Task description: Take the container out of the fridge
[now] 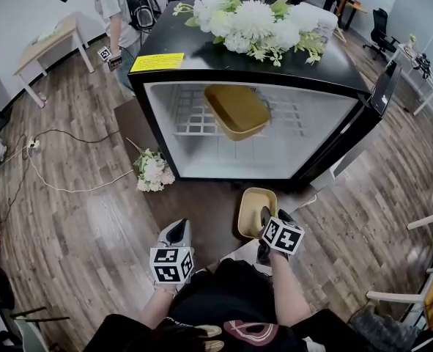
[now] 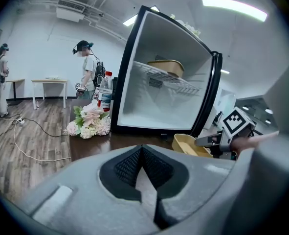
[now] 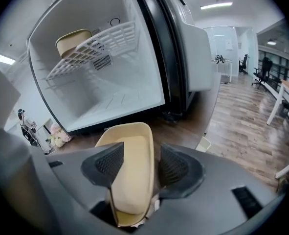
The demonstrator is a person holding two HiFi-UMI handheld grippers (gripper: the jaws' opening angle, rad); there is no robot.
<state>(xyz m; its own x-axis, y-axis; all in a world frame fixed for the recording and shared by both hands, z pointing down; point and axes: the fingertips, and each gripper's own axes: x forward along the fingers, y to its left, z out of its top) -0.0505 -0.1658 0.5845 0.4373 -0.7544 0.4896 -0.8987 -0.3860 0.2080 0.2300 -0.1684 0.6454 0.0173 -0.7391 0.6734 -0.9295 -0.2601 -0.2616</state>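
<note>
Withdrawing cleanly matters: right gripper (image 3: pixel 139 155) jaws spread astride the rim of the container (image 1: pixel 256 210), which sits just before the open fridge (image 1: pixel 194 53); back straight off, no snagging; left gripper (image 2: pixel 142 155) pressed together, empty.

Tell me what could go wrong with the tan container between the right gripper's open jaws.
The jaws of the right gripper stand open around a wall of the container; backing out crooked could catch the rim and tip it. The container seems close to the edge of the dark surface, so a nudge might push it off.
</note>
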